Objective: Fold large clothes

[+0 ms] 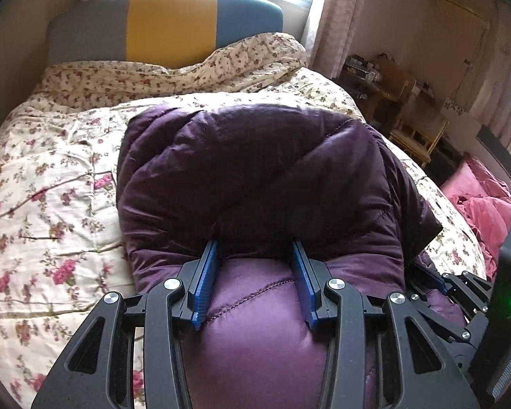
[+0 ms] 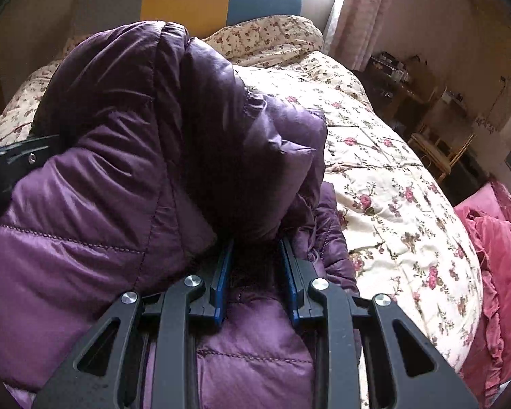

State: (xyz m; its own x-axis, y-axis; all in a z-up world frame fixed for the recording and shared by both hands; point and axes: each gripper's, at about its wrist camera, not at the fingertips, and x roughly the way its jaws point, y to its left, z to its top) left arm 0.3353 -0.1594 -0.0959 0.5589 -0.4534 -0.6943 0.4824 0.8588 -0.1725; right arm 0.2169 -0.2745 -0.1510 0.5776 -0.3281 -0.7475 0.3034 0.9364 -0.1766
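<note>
Here, both hand-held grippers, left (image 1: 255,255) and right (image 2: 255,248), pinch a puffy quilted purple down jacket (image 1: 255,170) mid-fold over the floral-quilted bed (image 1: 51,204); next, probably lay the fold toward twelve o'clock.

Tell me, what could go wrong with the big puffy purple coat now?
The purple coat looks thick and slippery. Both the left claw and the right claw pinch only a small bunch of it, so it might slide out. The folded-over part puffs up high and may spring back open. It lies on a soft flowery quilt, so the fold could come out crooked.
</note>
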